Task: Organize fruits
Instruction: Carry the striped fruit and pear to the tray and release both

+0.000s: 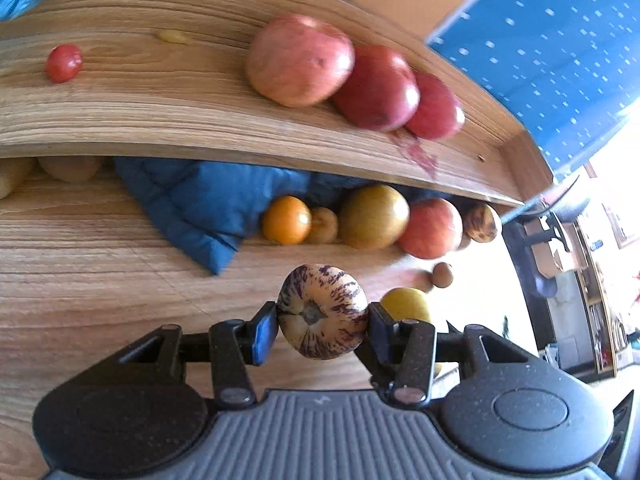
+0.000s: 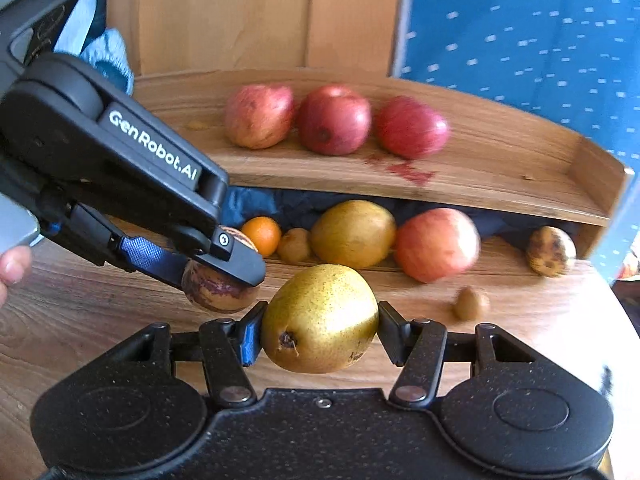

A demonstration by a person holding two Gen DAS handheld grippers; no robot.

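My left gripper (image 1: 322,326) is shut on a cream fruit with purple stripes (image 1: 322,316), held above the wooden table. The right wrist view shows that same left gripper (image 2: 218,270) from the side, clamping the striped fruit (image 2: 216,290). My right gripper (image 2: 320,330) is shut on a yellow pear (image 2: 320,318), just right of the left one. Three red apples (image 2: 334,124) sit in a row on the upper wooden shelf (image 2: 500,168). Below it lie an orange (image 2: 262,235), a large yellow-green fruit (image 2: 354,233), a red apple (image 2: 438,244) and a spotted fruit (image 2: 551,251).
A blue cloth (image 1: 200,208) lies under the shelf at the left. A small red tomato (image 1: 63,63) sits on the shelf's left part. A small brown fruit (image 2: 470,304) lies loose on the table (image 2: 100,320). A blue patterned wall (image 2: 540,32) stands behind.
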